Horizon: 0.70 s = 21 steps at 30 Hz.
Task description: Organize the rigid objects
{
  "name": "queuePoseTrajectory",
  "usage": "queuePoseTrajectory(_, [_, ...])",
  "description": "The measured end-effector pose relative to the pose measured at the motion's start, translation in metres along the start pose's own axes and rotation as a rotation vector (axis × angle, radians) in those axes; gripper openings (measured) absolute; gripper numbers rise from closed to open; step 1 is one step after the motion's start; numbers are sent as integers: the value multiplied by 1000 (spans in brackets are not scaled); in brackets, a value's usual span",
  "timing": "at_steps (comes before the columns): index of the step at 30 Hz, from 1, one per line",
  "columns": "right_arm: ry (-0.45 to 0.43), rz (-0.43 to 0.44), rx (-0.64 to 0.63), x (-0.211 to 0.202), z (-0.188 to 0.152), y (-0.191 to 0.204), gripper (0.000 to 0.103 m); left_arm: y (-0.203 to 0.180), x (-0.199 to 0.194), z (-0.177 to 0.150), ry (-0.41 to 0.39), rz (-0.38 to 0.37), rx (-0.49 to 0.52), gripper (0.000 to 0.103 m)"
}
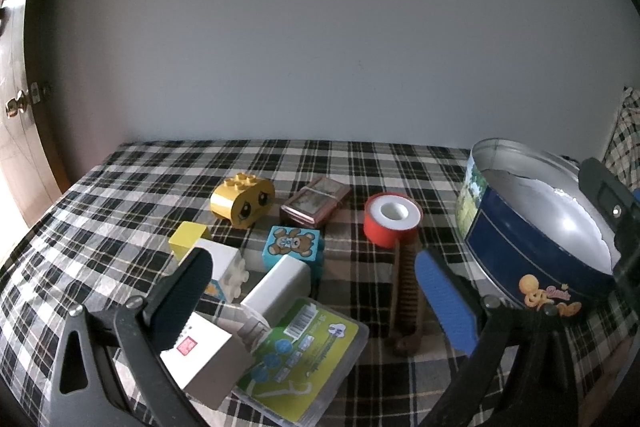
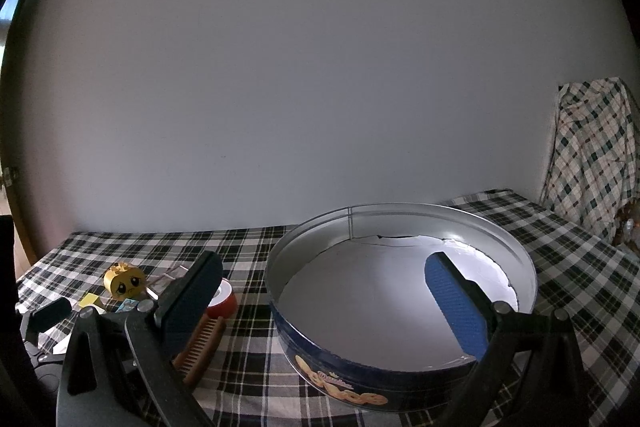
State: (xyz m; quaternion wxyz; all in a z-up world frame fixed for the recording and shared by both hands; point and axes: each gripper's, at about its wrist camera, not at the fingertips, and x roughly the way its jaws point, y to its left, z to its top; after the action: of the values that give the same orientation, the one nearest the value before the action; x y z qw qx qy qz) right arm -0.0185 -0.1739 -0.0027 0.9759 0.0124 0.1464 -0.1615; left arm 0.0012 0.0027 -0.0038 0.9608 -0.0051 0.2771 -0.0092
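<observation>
In the left wrist view my left gripper (image 1: 312, 261) hangs open over a cluster of objects. These include a yellow face brick (image 1: 242, 201), a brown case (image 1: 316, 205), a red tape roll (image 1: 392, 219), a yellow cube (image 1: 188, 239), a white brick (image 1: 224, 267), a teal bear block (image 1: 294, 247), two white boxes (image 1: 280, 287), a green floss pack (image 1: 308, 343) and a wooden comb (image 1: 406, 295). My right gripper (image 2: 323, 261) stands open, low in front of the blue round tin (image 2: 340, 383). Only a white lining shows inside the tin.
A checked cloth (image 1: 120, 195) covers the surface, which ends at a plain wall behind. The tin (image 1: 532, 247) stands right of the cluster, beside the comb (image 2: 202, 351) and tape roll (image 2: 222, 301). A door with a knob (image 1: 18, 105) is at the left. Checked fabric (image 2: 592, 155) hangs at the far right.
</observation>
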Motion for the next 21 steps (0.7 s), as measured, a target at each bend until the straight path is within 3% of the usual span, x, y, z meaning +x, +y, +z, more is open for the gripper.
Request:
queuePoseTrajectory(17, [10, 34, -24, -2, -1, 5, 103, 12, 7, 1, 52, -15, -3, 103])
queuePoseTrajectory(21, [5, 38, -37, -4, -1, 6, 103, 35, -7, 1, 68, -5, 17, 103])
